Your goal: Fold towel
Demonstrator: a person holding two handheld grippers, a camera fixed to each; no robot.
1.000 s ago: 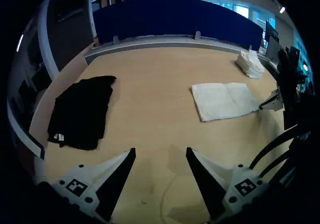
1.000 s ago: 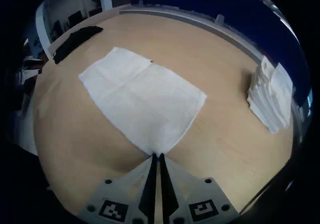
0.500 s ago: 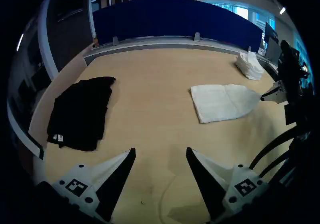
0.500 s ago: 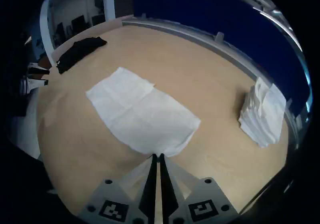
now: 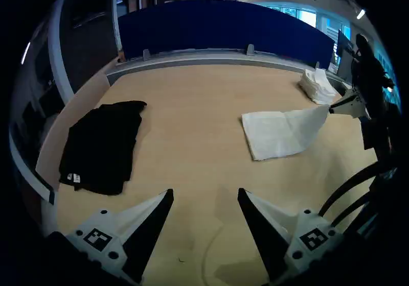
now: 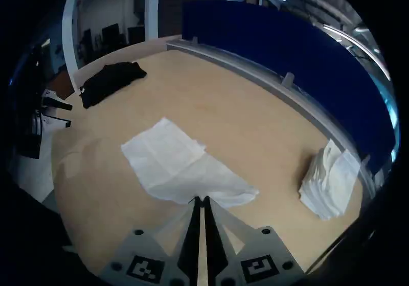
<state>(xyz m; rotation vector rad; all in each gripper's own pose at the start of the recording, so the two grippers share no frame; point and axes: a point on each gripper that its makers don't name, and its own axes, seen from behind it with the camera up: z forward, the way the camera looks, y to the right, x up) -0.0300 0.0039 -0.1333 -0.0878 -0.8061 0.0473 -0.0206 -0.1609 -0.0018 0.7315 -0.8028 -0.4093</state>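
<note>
My R gripper point(image 6: 199, 200) clamped on white towel point(image 6: 171, 166) corner, corner raised off wooden table point(image 6: 240, 112), rest flat. My L gripper point(image 5: 204, 194) fingers apart, near table edge. Black garment point(image 5: 99, 145) well apart from towel.

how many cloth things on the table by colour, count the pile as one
white: 2, the towel lifted by one corner and the folded stack
black: 1, the black cloth
total: 3
</note>
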